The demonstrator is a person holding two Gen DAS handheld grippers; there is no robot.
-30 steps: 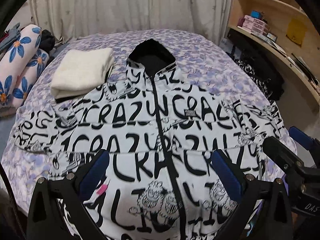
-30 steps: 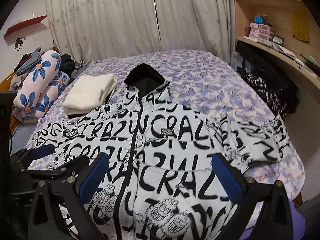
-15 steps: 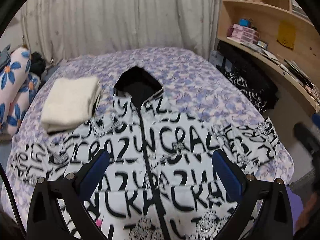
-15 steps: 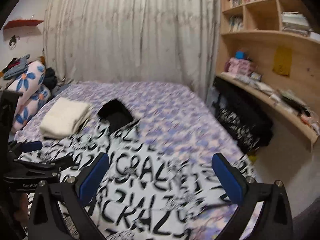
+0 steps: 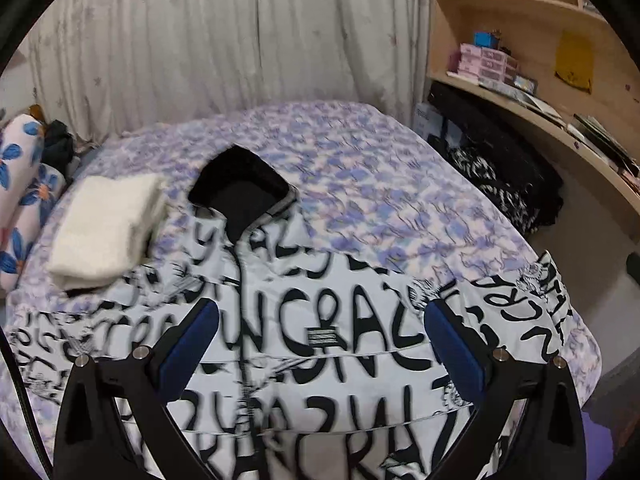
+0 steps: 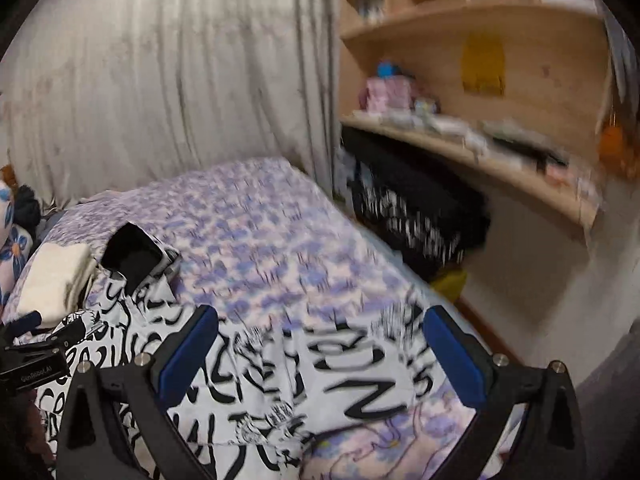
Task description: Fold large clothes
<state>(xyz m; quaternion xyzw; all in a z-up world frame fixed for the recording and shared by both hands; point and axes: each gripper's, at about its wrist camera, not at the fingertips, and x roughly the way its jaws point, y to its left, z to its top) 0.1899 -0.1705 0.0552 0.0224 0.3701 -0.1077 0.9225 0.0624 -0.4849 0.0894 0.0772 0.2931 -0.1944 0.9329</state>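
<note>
Right gripper (image 6: 320, 354) now swung rightward

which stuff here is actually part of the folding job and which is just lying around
Part of the job:
- printed jacket, spread flat and unfolded
- bed it lies on
- left gripper, open
- right gripper, open

Just lying about:
- folded cream cloth
- floral pillow
- black printed garment beside the bed
- shelf clutter
- curtain

Setting: home bedroom.
Evidence: bed (image 5: 400, 208) with lilac floral cover; drawn curtain (image 5: 224, 40) at far wall; wooden shelves (image 5: 520, 40) right, holding books and boxes.
</note>
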